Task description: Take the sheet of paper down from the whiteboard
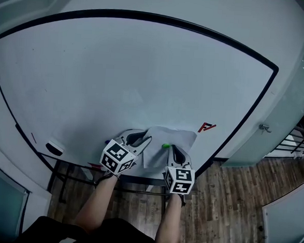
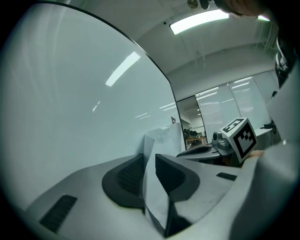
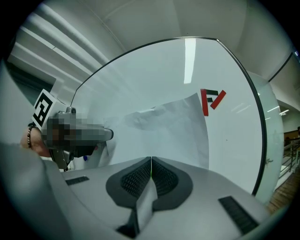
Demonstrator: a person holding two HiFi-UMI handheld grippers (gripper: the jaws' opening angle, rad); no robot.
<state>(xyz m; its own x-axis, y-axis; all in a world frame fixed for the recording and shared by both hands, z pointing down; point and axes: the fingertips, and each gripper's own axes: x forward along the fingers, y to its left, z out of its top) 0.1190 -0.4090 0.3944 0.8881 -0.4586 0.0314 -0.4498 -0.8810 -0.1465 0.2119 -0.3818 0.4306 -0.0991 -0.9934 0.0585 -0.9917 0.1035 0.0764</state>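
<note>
Your R claw (image 3: 151, 165) clamped on paper (image 1: 176, 136), 5 o'clock edge, so sheet can't drop off board (image 1: 119, 74). L claw (image 2: 150, 174) apart, 9 o'clock edge in gap, not pinched: 2nd hold pending.

Forearms (image 1: 100, 203) reach forward, jaws slightly apart on the left gripper (image 1: 146, 140), clamped on the paper (image 1: 178, 136) on the right gripper (image 1: 172, 148)

In the head view, the lower part of the sheet of paper (image 1: 167, 136) is hidden behind the left gripper (image 1: 145, 140) at its 8 o'clock and the right gripper (image 1: 175, 150) at its 5 o'clock. A green speck (image 1: 166, 145) on the sheet is too small to name. So is a dark lump (image 1: 54, 148) at the whiteboard's (image 1: 119, 74) 7 o'clock. In the left gripper view, the right gripper's fingertips are hidden behind the sheet.
</note>
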